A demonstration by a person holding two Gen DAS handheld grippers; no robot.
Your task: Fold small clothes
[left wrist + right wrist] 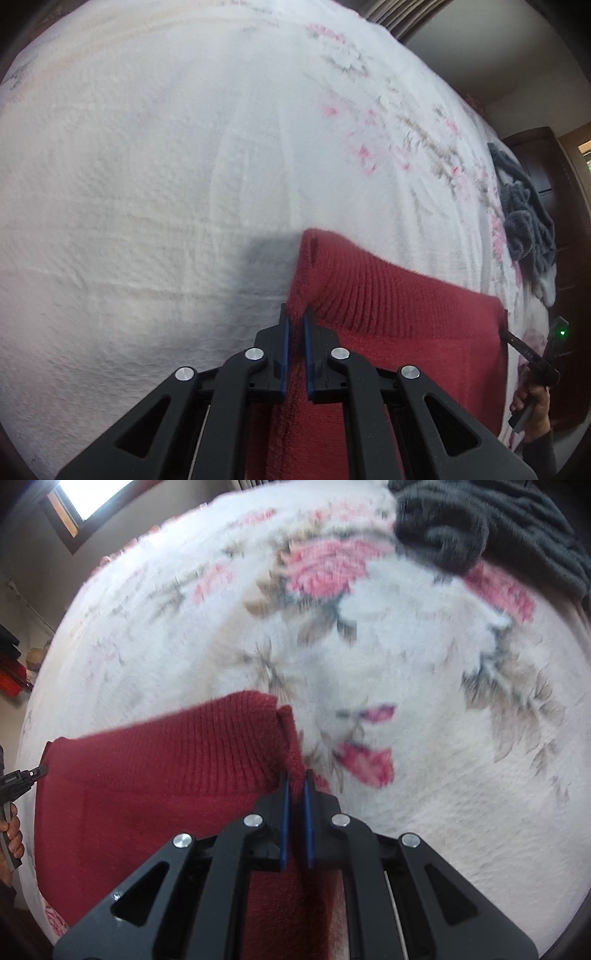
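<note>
A red knitted garment (399,317) with a ribbed band hangs stretched above a white bed. My left gripper (296,314) is shut on its left corner, red knit pinched between the blue pads. In the right wrist view the same red garment (159,775) runs off to the left, and my right gripper (296,781) is shut on its right corner. Each view shows the other gripper at the garment's far corner, held by a hand (532,402). The lower part of the garment is hidden behind the gripper bodies.
A white bedspread (147,184) with pink and brown flowers (321,572) fills both views. A heap of dark grey clothes (528,218) lies near the bed's far edge, close above my right gripper's view (480,528). Dark wooden furniture (543,162) stands beyond the bed.
</note>
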